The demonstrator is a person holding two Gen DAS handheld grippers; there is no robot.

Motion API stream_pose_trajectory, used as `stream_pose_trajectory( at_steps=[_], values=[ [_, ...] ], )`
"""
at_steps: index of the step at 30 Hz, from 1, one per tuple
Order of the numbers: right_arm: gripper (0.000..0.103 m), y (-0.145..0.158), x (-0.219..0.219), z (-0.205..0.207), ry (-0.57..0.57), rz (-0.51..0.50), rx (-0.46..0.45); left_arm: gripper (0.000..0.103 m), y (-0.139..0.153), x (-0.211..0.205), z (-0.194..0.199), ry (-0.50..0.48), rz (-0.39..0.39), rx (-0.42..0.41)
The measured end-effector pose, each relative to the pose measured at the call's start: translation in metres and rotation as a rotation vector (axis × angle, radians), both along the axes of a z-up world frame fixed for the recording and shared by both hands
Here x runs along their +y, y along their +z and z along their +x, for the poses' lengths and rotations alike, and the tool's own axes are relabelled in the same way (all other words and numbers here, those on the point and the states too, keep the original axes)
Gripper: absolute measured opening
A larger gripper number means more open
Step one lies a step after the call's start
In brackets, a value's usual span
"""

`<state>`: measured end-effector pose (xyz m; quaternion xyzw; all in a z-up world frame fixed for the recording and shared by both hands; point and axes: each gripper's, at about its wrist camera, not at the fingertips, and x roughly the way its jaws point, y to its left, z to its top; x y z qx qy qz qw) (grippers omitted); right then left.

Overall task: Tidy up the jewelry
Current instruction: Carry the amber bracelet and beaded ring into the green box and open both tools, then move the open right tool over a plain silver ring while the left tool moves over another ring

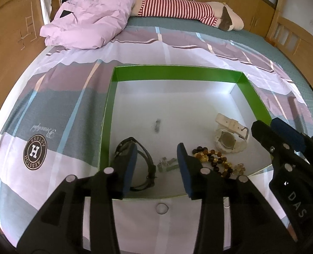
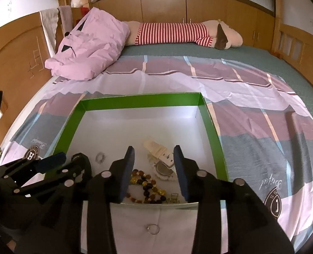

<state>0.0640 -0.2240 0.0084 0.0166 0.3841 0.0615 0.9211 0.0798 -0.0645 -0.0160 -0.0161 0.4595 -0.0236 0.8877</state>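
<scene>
A green-rimmed box (image 1: pixel 177 72) (image 2: pixel 139 100) with a white floor lies on the bed. It holds a black watch (image 1: pixel 148 163), a white watch (image 1: pixel 228 139) (image 2: pixel 162 160), an amber bead bracelet (image 1: pixel 215 158) (image 2: pixel 148 186), small silver pieces (image 1: pixel 167 164) and a small earring (image 1: pixel 157 124) (image 2: pixel 100 157). A thin ring (image 1: pixel 162 208) (image 2: pixel 153 229) lies on the sheet outside the box, near its front wall. My left gripper (image 1: pixel 157 169) is open over the box's near edge. My right gripper (image 2: pixel 154 169) is open above the bracelet and white watch.
A crumpled pink duvet (image 1: pixel 88 19) (image 2: pixel 88 48) and a striped plush bolster (image 1: pixel 177 8) (image 2: pixel 177 32) lie at the head of the bed. Wooden cabinets (image 2: pixel 167 4) surround it. The right gripper shows at the right of the left wrist view (image 1: pixel 283 148).
</scene>
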Motion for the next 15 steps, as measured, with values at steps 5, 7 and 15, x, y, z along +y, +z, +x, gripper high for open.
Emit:
stream_pose_trajectory(
  at_steps=[5,7,15],
  values=[
    [0.044,0.0,0.0,-0.001,0.012,0.007,0.012,0.053,0.005,0.006,-0.003,0.015,-0.016,-0.002],
    [0.053,0.001,-0.003,-0.003,0.016,0.008,0.006,0.053,0.011,0.011,-0.009,0.012,-0.033,-0.007],
    [0.054,0.004,-0.027,-0.028,0.104,0.115,0.096,0.052,0.023,0.026,-0.047,-0.061,-0.08,0.027]
  ],
)
